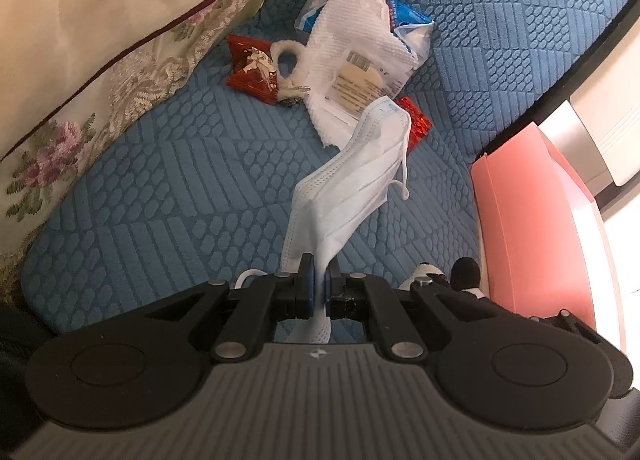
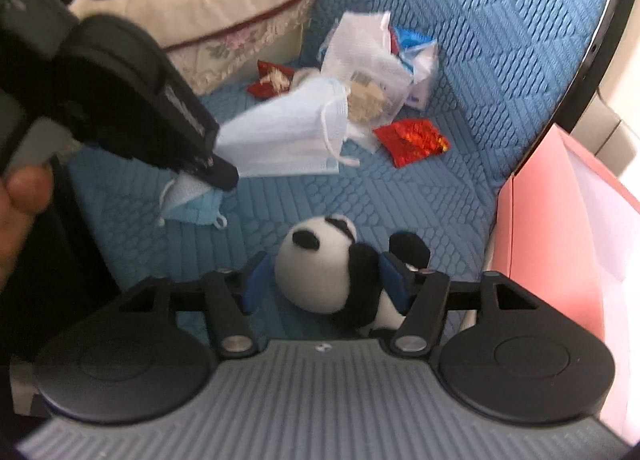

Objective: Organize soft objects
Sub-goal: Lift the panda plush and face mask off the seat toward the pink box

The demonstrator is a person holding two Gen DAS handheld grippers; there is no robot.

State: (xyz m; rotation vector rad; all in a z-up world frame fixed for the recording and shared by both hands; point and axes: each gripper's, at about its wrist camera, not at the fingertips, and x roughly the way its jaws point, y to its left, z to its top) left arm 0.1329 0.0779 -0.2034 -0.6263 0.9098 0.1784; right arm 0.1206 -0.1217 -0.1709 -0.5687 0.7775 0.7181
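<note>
My left gripper is shut on a corner of a pale blue face mask, which hangs lifted over the blue quilted cover. In the right wrist view that left gripper reaches in from the upper left with the mask trailing from it. A small plush panda lies on the cover between the fingers of my right gripper. Its jaws stand apart, with a slim gap at the panda's head. A second folded mask lies flat beneath the left gripper.
A pink box stands at the right edge. A floral pillow fills the upper left. Beyond the mask lie a white mesh packet, a blue-white wrapper and two red snack packs. A thumb shows at far left.
</note>
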